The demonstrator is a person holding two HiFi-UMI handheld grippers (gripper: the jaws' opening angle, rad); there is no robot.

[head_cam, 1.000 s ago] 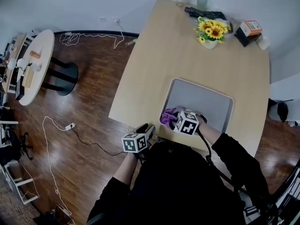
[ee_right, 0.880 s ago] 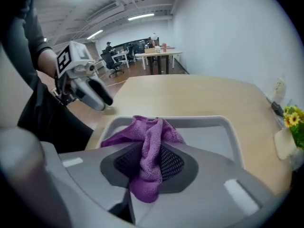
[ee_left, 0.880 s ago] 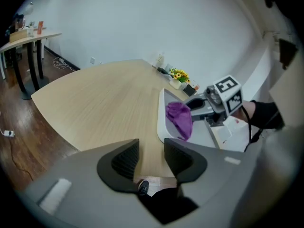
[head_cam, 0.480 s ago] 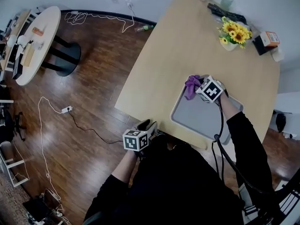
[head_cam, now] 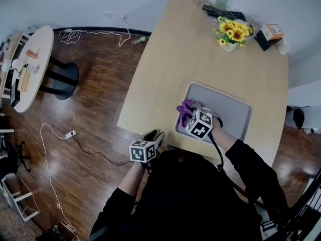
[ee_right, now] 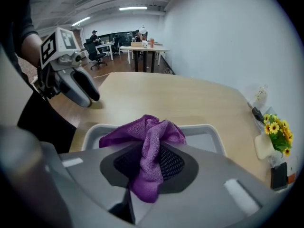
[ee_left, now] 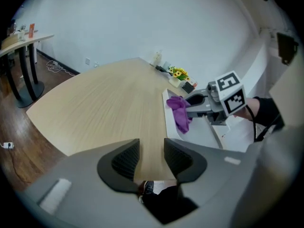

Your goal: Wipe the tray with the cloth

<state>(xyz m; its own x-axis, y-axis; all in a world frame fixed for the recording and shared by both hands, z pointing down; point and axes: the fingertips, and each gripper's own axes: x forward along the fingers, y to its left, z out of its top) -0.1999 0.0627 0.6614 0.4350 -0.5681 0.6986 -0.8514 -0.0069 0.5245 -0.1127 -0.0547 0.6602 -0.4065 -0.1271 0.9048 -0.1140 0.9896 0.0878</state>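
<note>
Right tongs [ee_right: 149, 161] grip the purple cloth [ee_right: 147, 132] over the tray [head_cam: 235, 110].
Cloth hangs at the tray's near-left corner on the desk [head_cam: 180, 59]; left tongs [ee_left: 147, 156] stand part open, empty, at the desk's edge.

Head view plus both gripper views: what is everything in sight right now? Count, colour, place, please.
table: one, light wood, centre of the head view
tray: one, grey, on the table near its near edge
cloth: one, purple, over the tray's left side
sunflowers: one bunch, yellow, in a white pot at the table's far end
box: one, orange, far right corner of the table
round table: one, light, on the dark wood floor at left
cables: several, white, on the floor
left gripper: one, grey, jaws apart and empty, at the table's near edge
right gripper: one, grey, shut on the cloth over the tray
</note>
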